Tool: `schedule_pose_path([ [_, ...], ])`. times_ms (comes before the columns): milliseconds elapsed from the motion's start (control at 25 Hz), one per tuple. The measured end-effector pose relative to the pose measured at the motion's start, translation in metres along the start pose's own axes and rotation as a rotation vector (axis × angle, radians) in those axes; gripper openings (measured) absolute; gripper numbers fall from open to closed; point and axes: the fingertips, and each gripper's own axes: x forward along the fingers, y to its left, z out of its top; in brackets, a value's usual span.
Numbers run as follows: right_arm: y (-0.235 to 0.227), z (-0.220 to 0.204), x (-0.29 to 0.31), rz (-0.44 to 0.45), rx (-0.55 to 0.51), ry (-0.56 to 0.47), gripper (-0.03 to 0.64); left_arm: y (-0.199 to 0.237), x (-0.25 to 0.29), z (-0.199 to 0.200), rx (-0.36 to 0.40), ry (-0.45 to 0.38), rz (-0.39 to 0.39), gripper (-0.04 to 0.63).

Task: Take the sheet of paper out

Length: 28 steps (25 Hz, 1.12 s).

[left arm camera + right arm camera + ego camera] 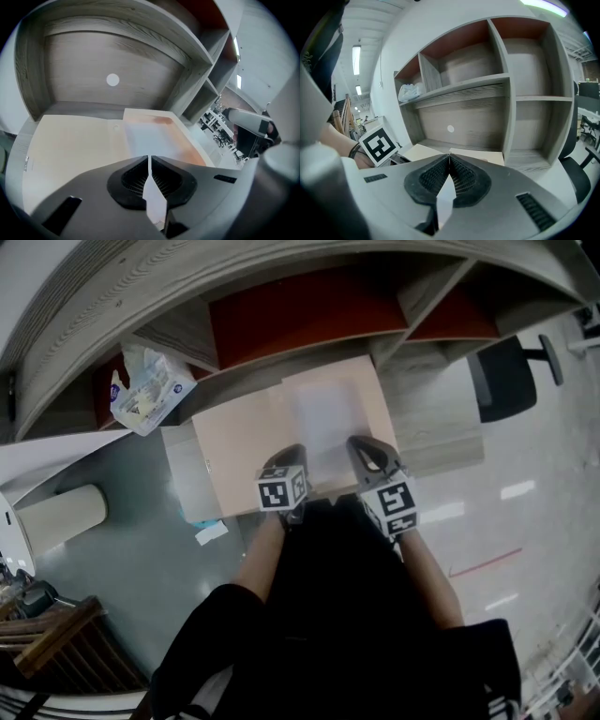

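Note:
A white sheet of paper (323,413) lies on the right half of a beige folder (239,442) spread flat on the shelf's low ledge. In the left gripper view the sheet (150,136) sits just ahead of the jaws, with the folder (70,140) reaching left. My left gripper (294,452) (150,157) hangs over the sheet's near edge, jaws together. My right gripper (358,442) (449,157) is beside it at the same edge, also shut, and sees the folder (480,155) past its jaws. I cannot tell whether either one touches the paper.
The grey shelf unit (281,315) with red-backed compartments rises behind the folder. A plastic bag (145,390) lies on the shelf at left. An office chair (506,376) stands at right. A pale cylinder (61,512) and wooden slats (56,643) are on the floor at left.

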Motion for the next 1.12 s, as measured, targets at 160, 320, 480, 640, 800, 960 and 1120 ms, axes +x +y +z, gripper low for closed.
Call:
schedule_pose_path([
  [160,-0.001,-0.001,0.006,-0.002,-0.002,0.021,0.017,0.005,0.011,-0.002,0.008,0.04,-0.011,0.055],
  [320,-0.003,-0.002,0.009,-0.004,-0.004,0.039,0.017,0.008,0.02,-0.006,0.006,0.073,-0.012,0.055],
  [480,-0.007,-0.003,0.011,-0.012,-0.002,0.048,0.017,0.011,0.026,-0.01,-0.008,0.097,-0.015,0.055],
  [640,-0.01,-0.005,0.012,-0.019,-0.002,0.055,0.018,0.014,0.032,-0.013,-0.01,0.114,-0.016,0.101],
  [800,-0.011,-0.008,0.013,-0.021,0.009,0.064,0.018,0.015,0.036,-0.016,-0.013,0.134,-0.018,0.121],
  [960,-0.012,-0.012,0.013,-0.024,0.015,0.071,0.017,0.016,0.041,-0.017,-0.03,0.146,-0.025,0.124],
  [1120,-0.015,-0.012,0.011,-0.031,0.019,0.072,0.018,0.015,0.046,-0.022,-0.083,0.165,-0.046,0.126],
])
